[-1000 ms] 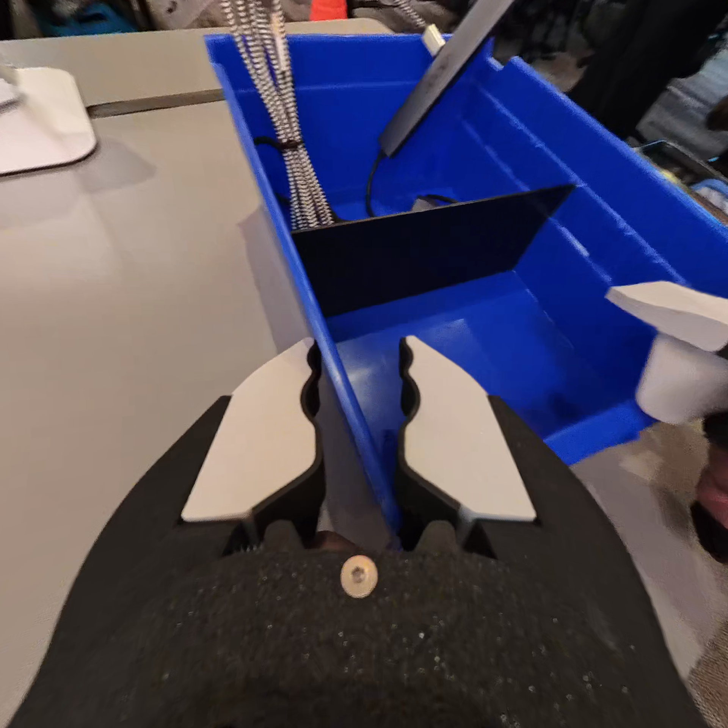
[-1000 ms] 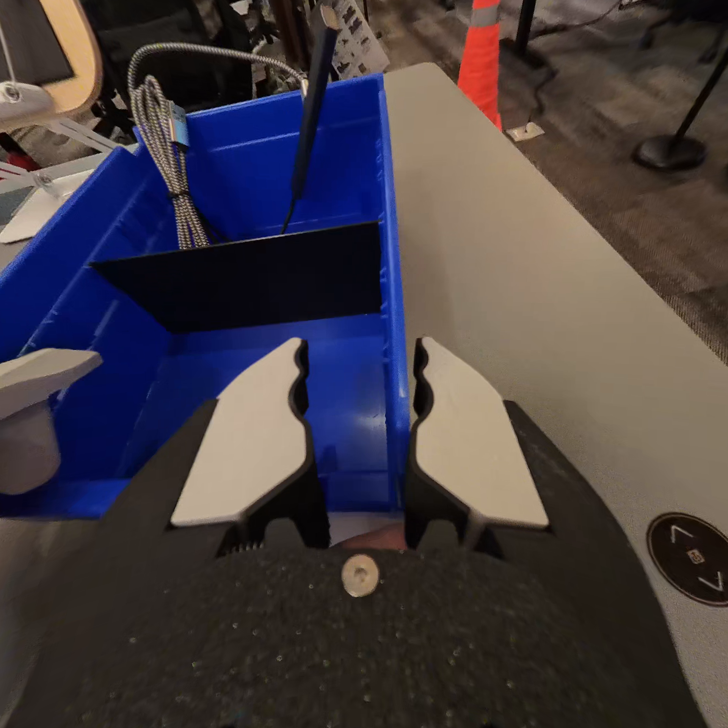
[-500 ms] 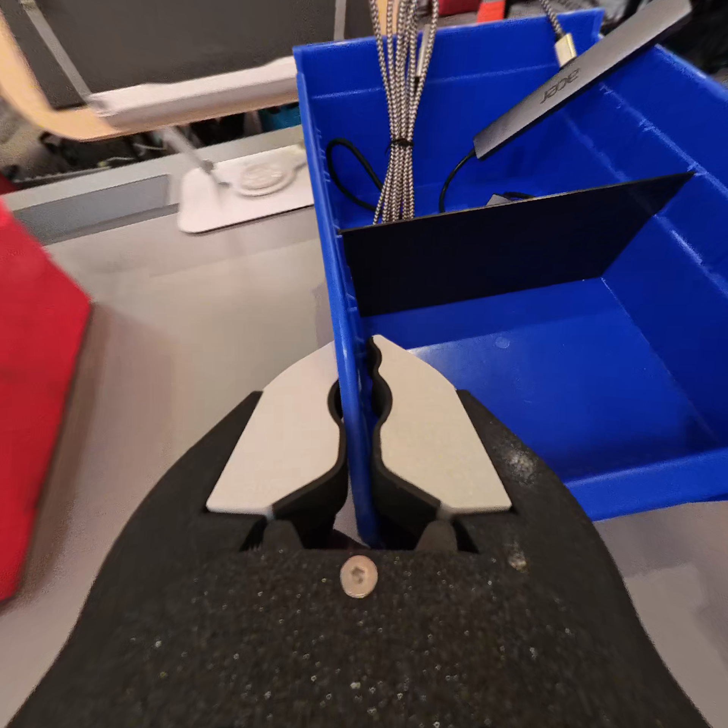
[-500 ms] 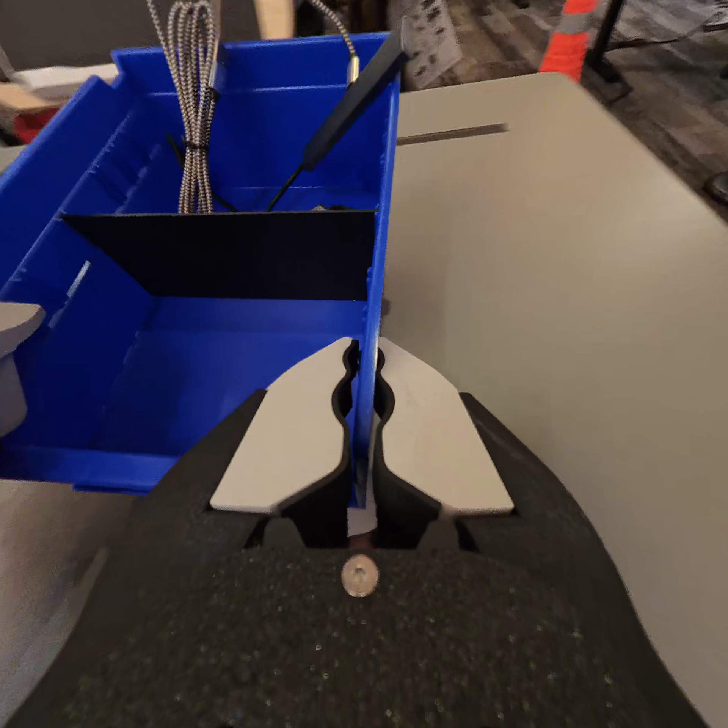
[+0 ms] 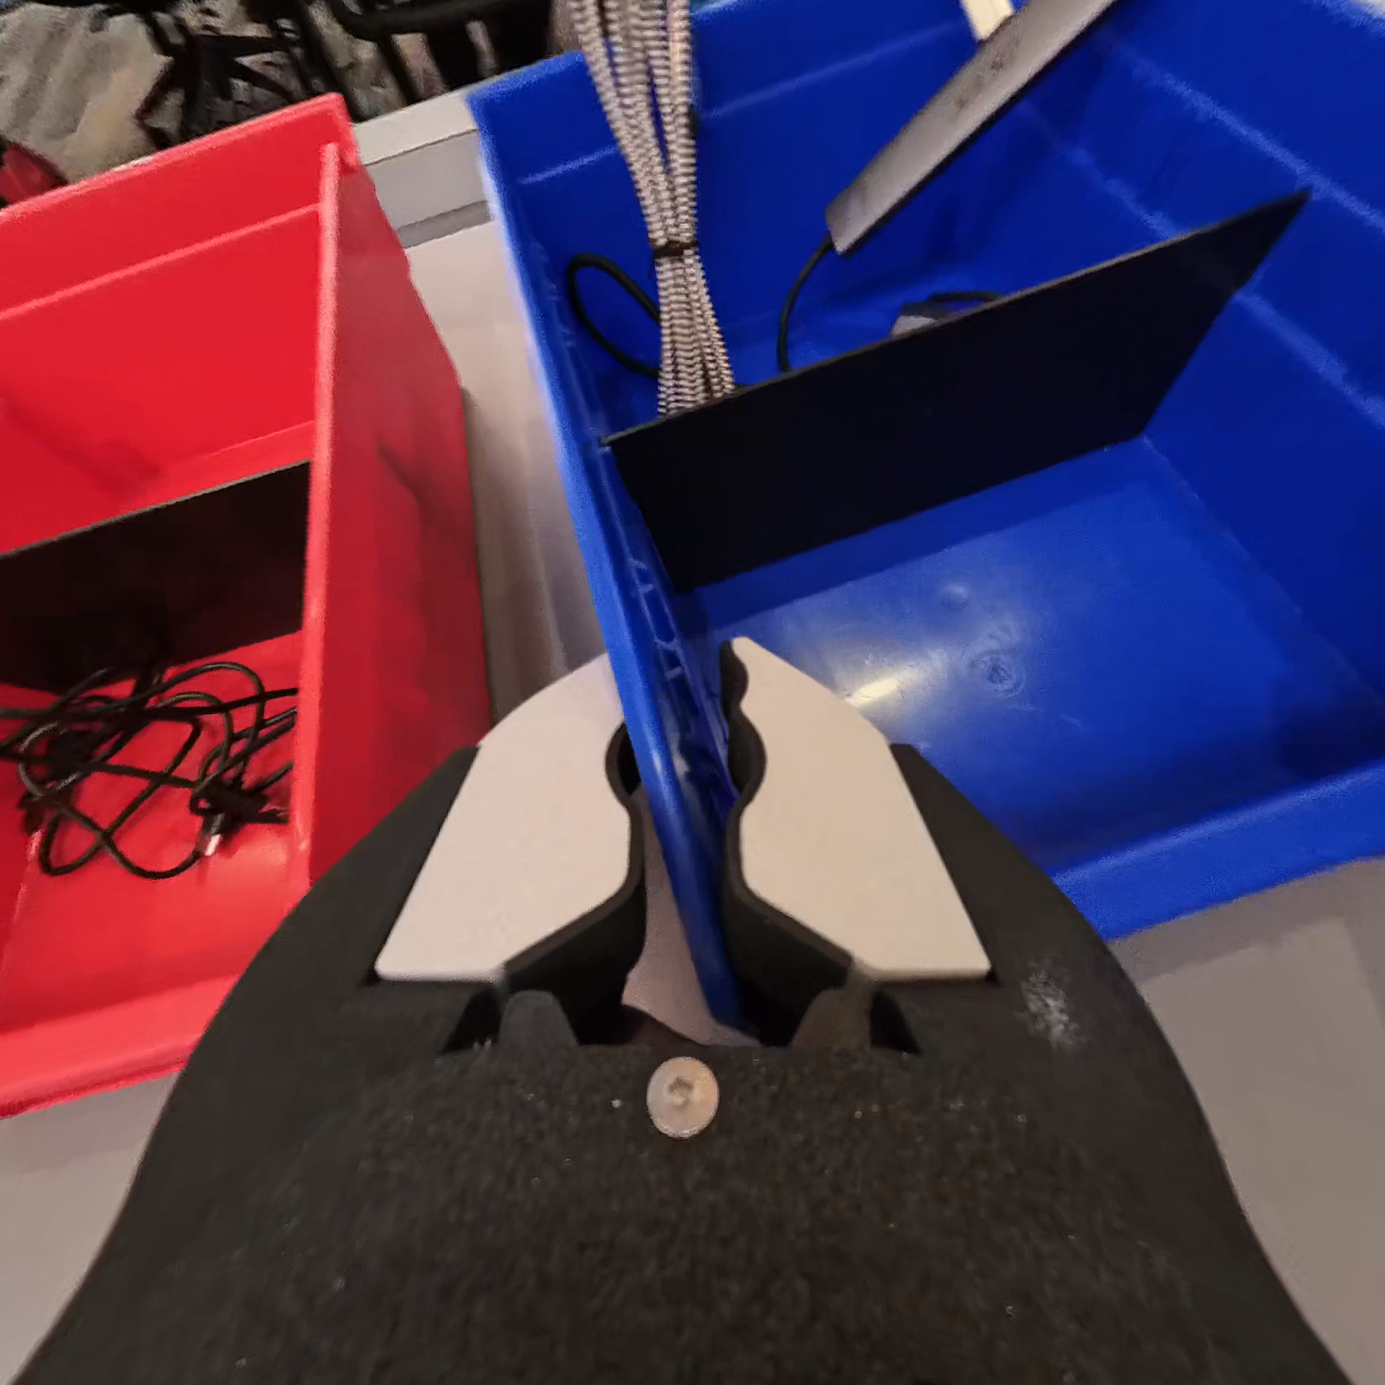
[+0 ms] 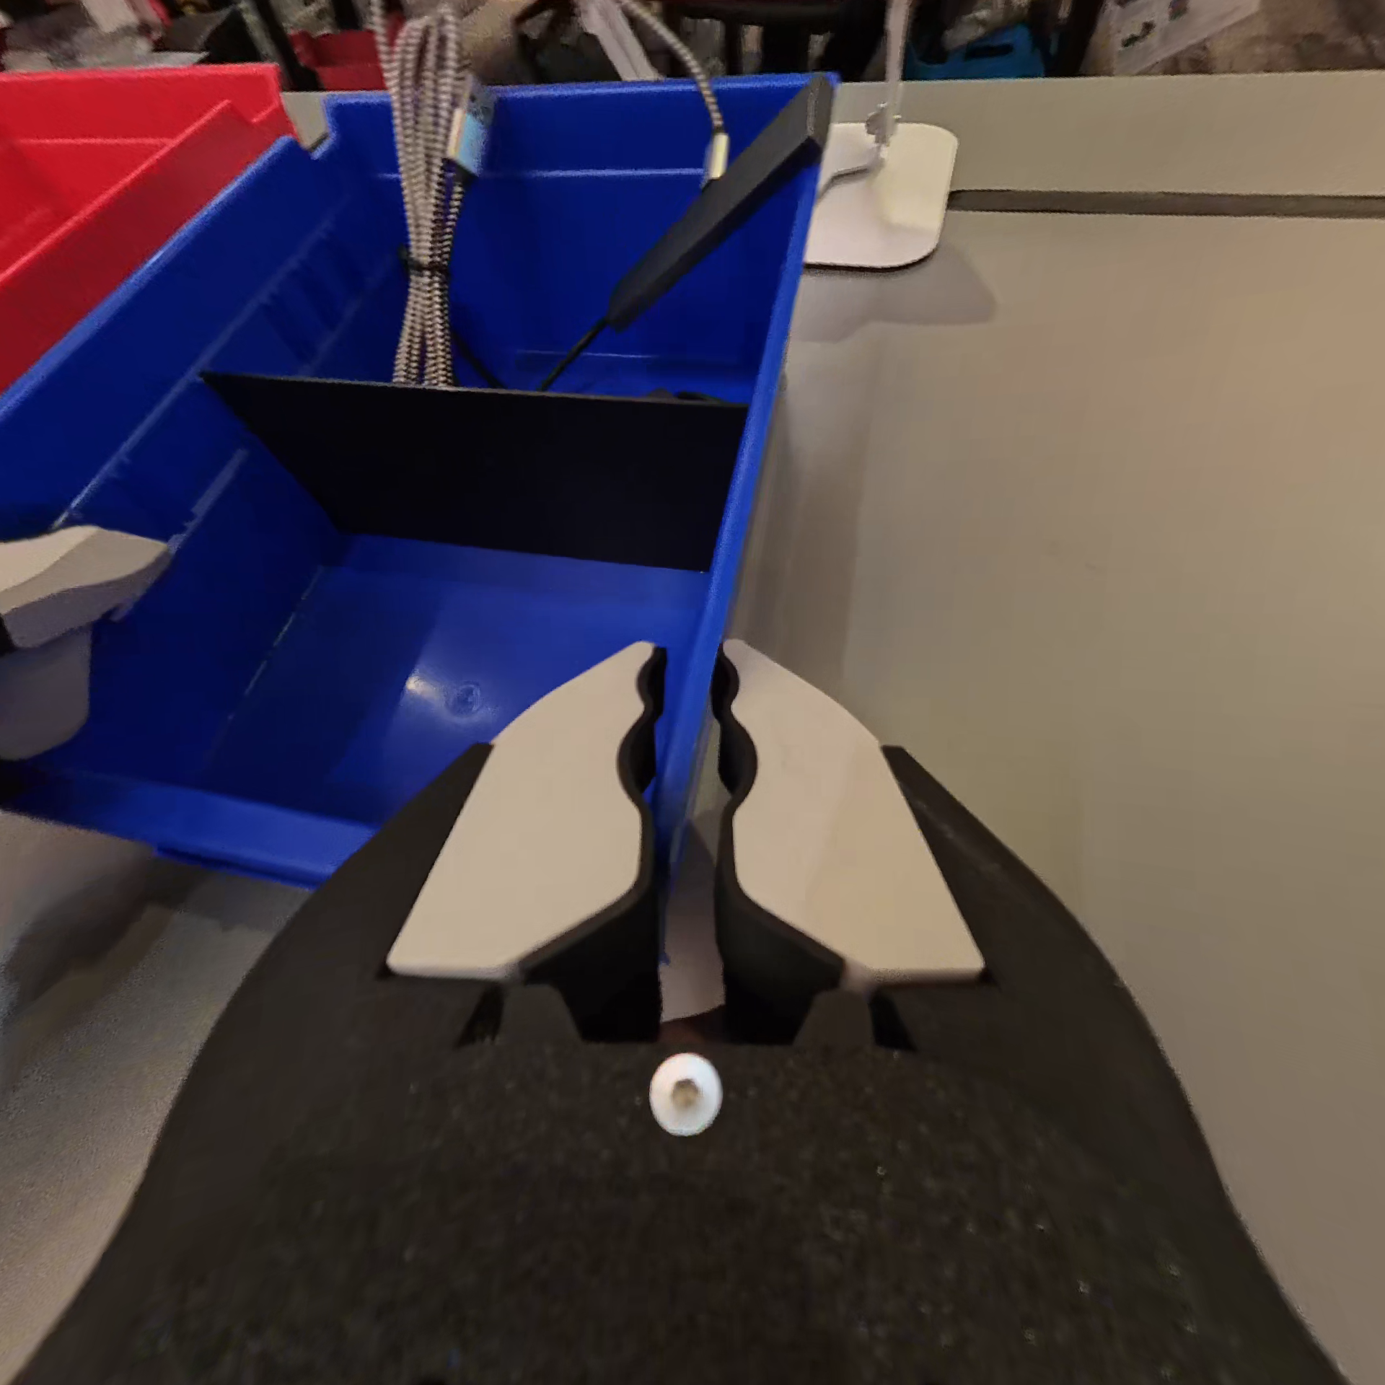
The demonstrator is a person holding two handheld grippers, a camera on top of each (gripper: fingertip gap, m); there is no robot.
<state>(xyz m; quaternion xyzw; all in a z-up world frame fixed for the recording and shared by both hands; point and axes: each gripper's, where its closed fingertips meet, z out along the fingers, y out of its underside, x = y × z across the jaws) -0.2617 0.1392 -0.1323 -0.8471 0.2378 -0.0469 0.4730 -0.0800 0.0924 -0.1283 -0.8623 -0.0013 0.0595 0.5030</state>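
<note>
Left wrist view: the left hand-held gripper (image 5: 678, 757) is now clamped on the left wall of the blue plastic bin (image 5: 1124, 884), where a second ago its fingers stood apart astride it. The right hand-held gripper (image 6: 686, 738) has likewise closed on the right wall. The bin has swung beside a red plastic bin (image 5: 360, 465) on the grey bench (image 6: 1087, 562), so it is being carried.

Your left wrist view cuts the red bin (image 5: 187, 420) at the left edge. Behind the blue bin's (image 6: 757, 420) black divider (image 6: 487, 472), the braided cable (image 6: 427, 247) and the flat dark device's (image 6: 719, 202) thin lead vanish; their lower ends are hidden.
</note>
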